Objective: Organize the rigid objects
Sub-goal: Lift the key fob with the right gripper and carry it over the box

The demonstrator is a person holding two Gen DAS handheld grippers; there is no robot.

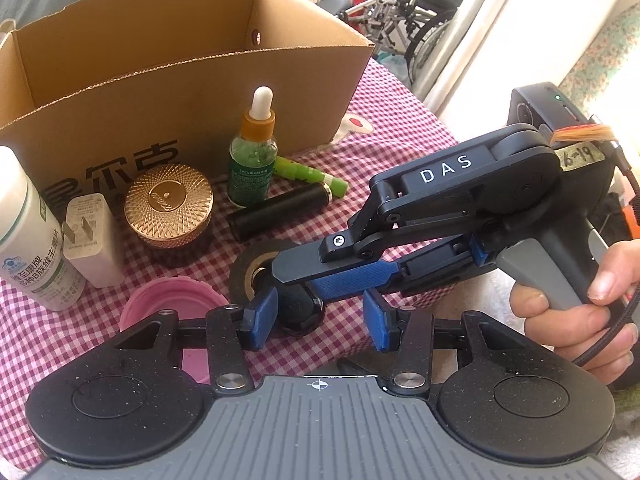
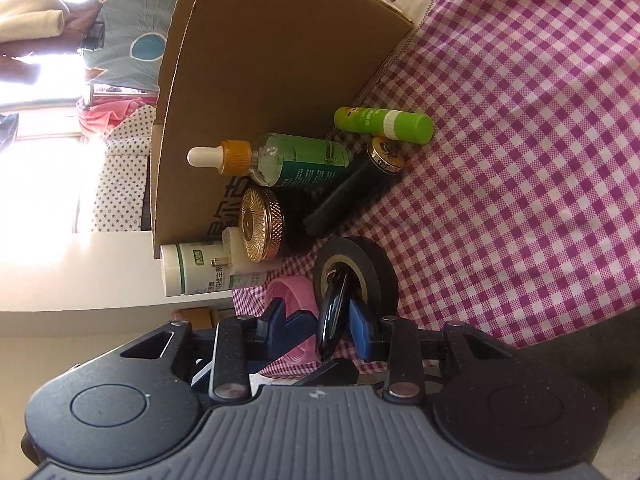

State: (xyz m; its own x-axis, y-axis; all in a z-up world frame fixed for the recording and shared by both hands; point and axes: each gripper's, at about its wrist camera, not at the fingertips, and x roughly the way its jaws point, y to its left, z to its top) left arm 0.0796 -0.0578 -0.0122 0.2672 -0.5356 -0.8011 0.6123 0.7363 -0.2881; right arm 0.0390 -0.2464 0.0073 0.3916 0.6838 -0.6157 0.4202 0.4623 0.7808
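Observation:
A small glossy black object (image 1: 301, 314), like a key fob, sits just in front of a black tape roll (image 1: 245, 270) on the pink checked cloth. My right gripper (image 1: 296, 284) reaches in from the right, rolled on its side, held by a hand (image 1: 580, 320). In the right wrist view its pads press both flat sides of the black object (image 2: 330, 322), so the right gripper (image 2: 318, 314) is shut on it, close to the tape roll (image 2: 374, 268). My left gripper (image 1: 320, 320) hovers over the same spot, open, pads either side, gripping nothing.
An open cardboard box (image 1: 180, 80) stands behind. Before it are a green dropper bottle (image 1: 252, 160), green glue stick (image 1: 308, 174), black tube (image 1: 280, 210), gold-lidded jar (image 1: 168, 204), white plug (image 1: 92, 240), white pill bottle (image 1: 28, 232) and pink lid (image 1: 172, 304). Wheelchairs stand beyond the table.

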